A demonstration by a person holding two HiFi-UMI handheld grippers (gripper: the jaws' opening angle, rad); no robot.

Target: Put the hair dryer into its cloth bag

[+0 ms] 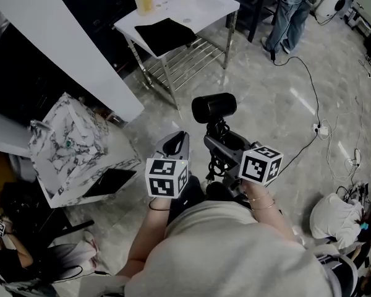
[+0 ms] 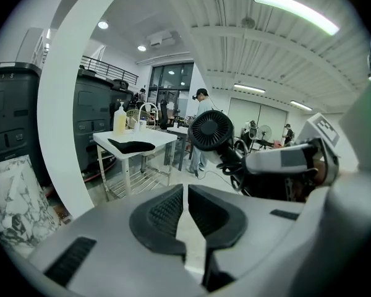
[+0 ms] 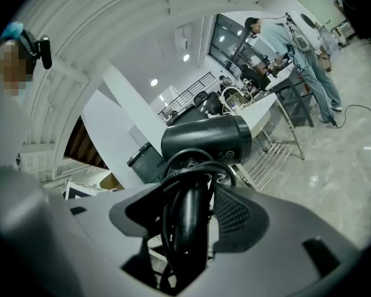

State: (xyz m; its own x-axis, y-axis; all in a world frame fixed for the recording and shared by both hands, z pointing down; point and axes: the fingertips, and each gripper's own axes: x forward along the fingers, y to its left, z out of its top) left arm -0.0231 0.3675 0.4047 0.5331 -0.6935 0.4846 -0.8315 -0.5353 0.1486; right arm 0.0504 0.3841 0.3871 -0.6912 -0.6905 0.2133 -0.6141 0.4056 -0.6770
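Over marble floor [image 1: 266, 104], right gripper [image 3: 185, 216] clamps black, cord-wrapped hair dryer [image 3: 205, 140].

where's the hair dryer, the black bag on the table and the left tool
hair dryer [image 1: 214, 107], head view, on its barrel
black bag [image 1: 165, 34], head view, its middle
left tool [image 2: 185, 193], left gripper view, between its closed fingertips
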